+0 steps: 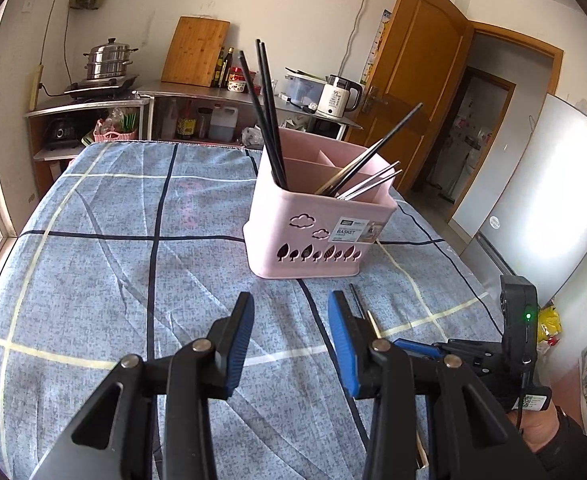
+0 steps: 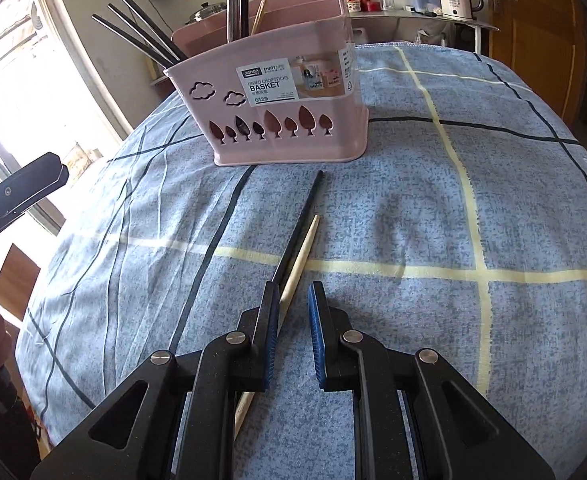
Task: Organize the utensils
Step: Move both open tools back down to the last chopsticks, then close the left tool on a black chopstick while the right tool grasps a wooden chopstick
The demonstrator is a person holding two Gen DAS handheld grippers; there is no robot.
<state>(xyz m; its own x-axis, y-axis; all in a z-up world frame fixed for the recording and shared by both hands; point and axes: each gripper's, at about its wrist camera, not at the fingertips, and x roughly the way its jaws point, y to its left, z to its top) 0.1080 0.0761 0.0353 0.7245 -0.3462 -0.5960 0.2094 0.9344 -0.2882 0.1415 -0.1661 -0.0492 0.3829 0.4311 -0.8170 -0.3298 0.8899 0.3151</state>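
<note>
A pink chopstick basket [image 1: 313,216] stands on the blue checked tablecloth [image 1: 133,240], holding several black and metal chopsticks. It also shows in the right wrist view [image 2: 285,120]. A black chopstick [image 2: 299,228] and a wooden chopstick [image 2: 299,260] lie side by side on the cloth in front of the basket; their tips show in the left wrist view [image 1: 357,300]. My right gripper [image 2: 291,304] is open just over their near ends, with the left finger beside the wooden one. My left gripper [image 1: 291,312] is open and empty, to the left of the loose chopsticks.
A counter with a steamer pot [image 1: 107,60], cutting board [image 1: 195,52], bottles and a kettle [image 1: 339,96] stands beyond the table. A wooden door [image 1: 417,68] and a white fridge [image 1: 553,200] are at the right. A window [image 2: 9,80] is at the left.
</note>
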